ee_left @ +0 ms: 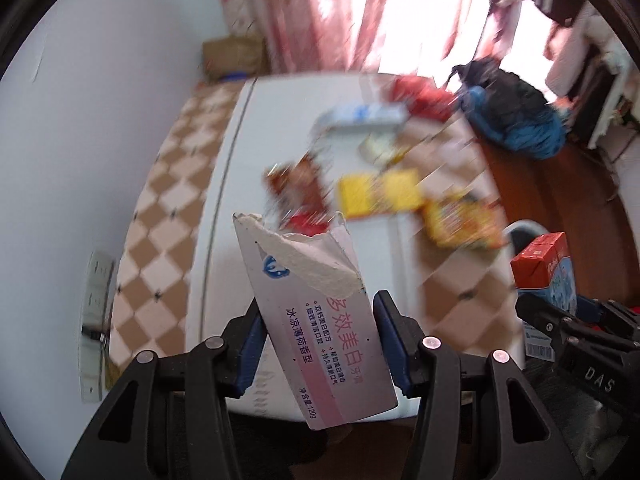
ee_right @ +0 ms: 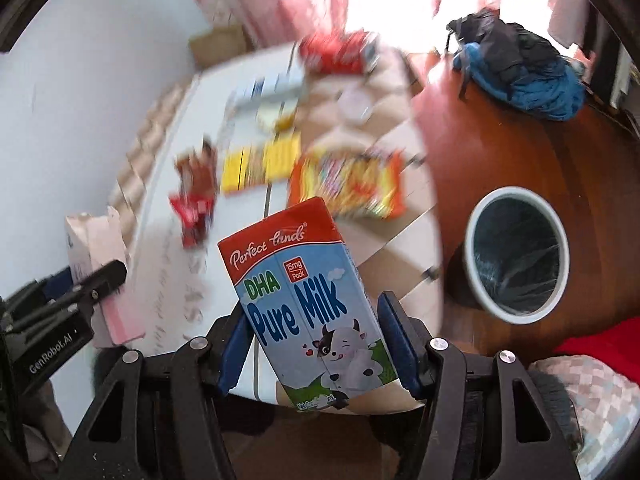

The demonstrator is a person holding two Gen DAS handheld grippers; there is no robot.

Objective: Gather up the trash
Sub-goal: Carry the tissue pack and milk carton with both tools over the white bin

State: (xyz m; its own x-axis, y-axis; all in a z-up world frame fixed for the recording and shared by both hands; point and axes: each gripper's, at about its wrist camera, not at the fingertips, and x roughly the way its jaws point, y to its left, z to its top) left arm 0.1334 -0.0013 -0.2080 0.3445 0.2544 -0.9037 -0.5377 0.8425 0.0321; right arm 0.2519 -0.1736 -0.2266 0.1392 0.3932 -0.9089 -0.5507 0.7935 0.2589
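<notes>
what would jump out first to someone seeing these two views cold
Each gripper grips a piece of trash close to its lens: the left gripper holds a torn toothpaste box, the right gripper a blue and red milk carton. Beyond them, blurred bright wrappers litter the table, and a white bin stands open on the floor at right.

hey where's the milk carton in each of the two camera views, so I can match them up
Left wrist view: milk carton at the right edge, below middle, partly hidden by the right gripper.
Right wrist view: milk carton bottom centre, held in the right gripper.
Shared landmark: white trash bin, just right of the carton.
</notes>
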